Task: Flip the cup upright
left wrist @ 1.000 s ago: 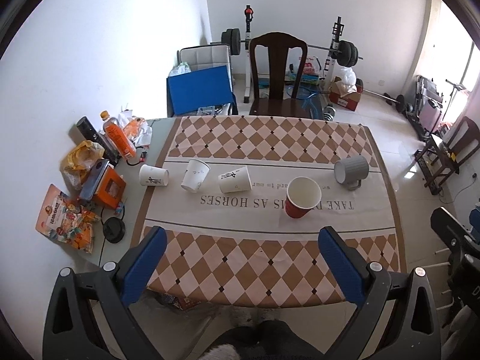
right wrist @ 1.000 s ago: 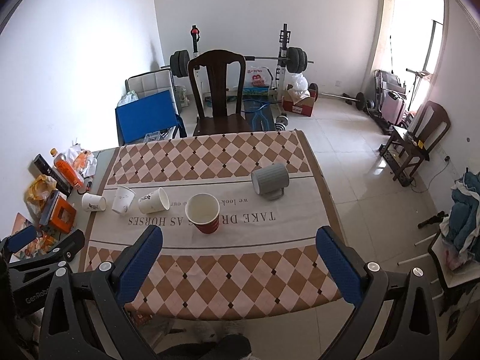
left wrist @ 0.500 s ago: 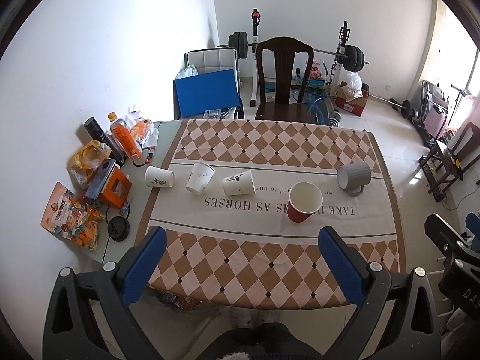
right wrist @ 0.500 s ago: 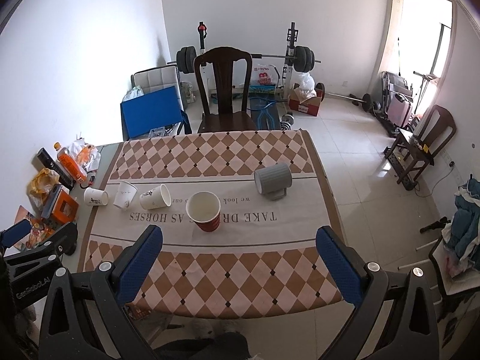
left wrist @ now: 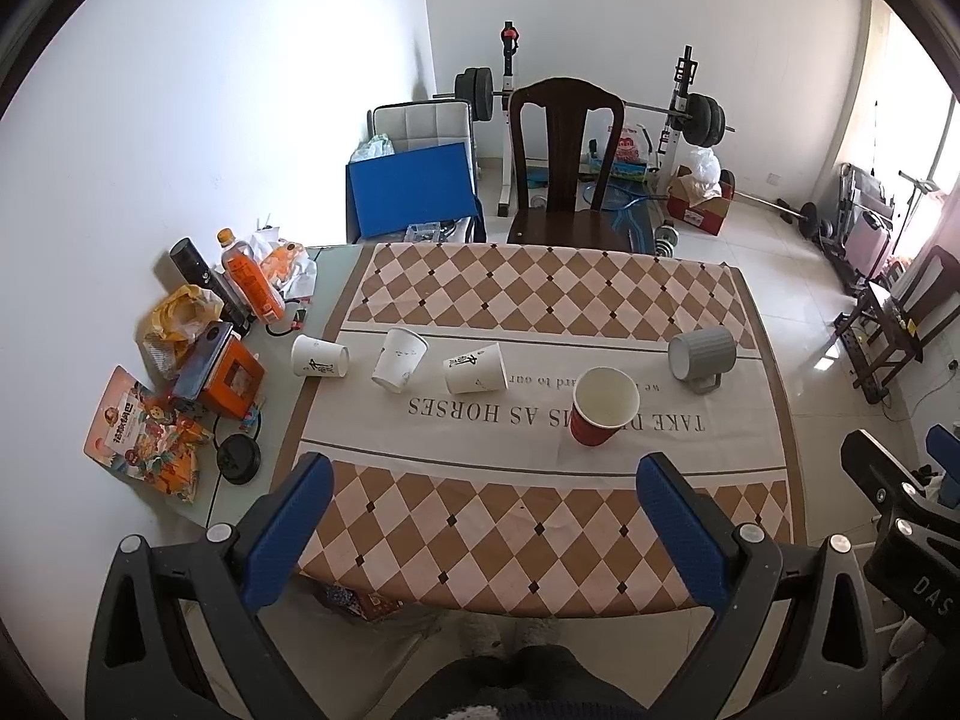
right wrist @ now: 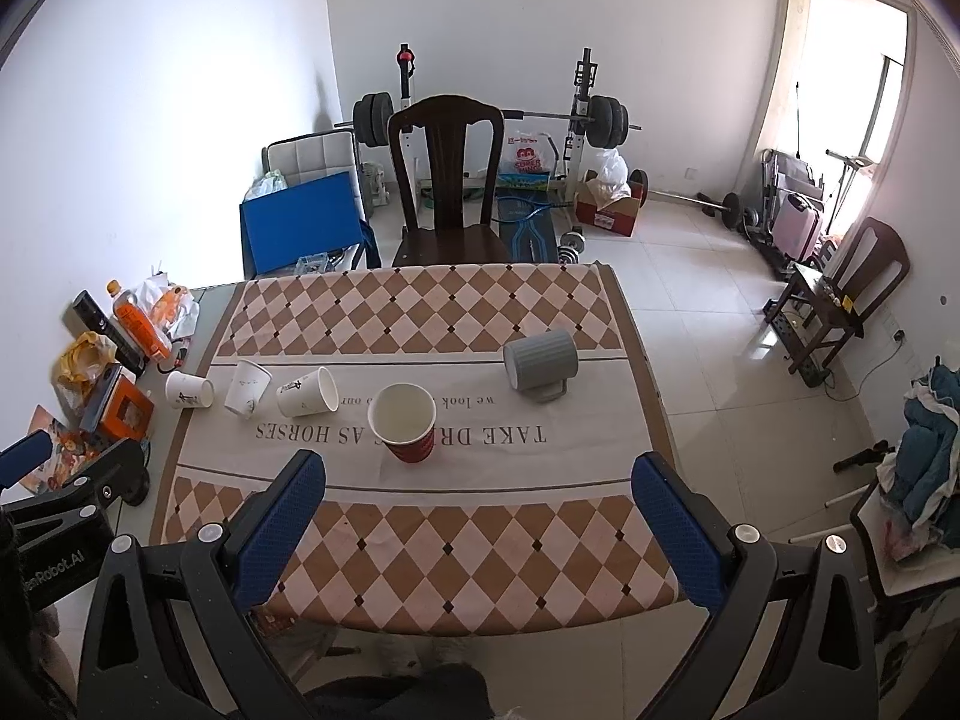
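Note:
A red paper cup (left wrist: 603, 407) stands upright at mid-table; it also shows in the right wrist view (right wrist: 403, 422). A grey ribbed mug (left wrist: 701, 354) lies on its side at the right (right wrist: 540, 360). Three white paper cups lie tipped on the left: one (left wrist: 319, 357), a second (left wrist: 399, 359) and a third (left wrist: 476, 368). My left gripper (left wrist: 483, 525) is open and empty, high above the table's near edge. My right gripper (right wrist: 477, 519) is open and empty too, also well short of the cups.
The table wears a checkered cloth (left wrist: 540, 294). Snack bags, an orange bottle (left wrist: 251, 285) and an orange box (left wrist: 231, 378) crowd its left end. A dark wooden chair (left wrist: 564, 180) stands at the far side, with weights and a blue board behind.
Both grippers have pulled back and up from the table, so the table looks smaller and farther. The cups and mug have not moved.

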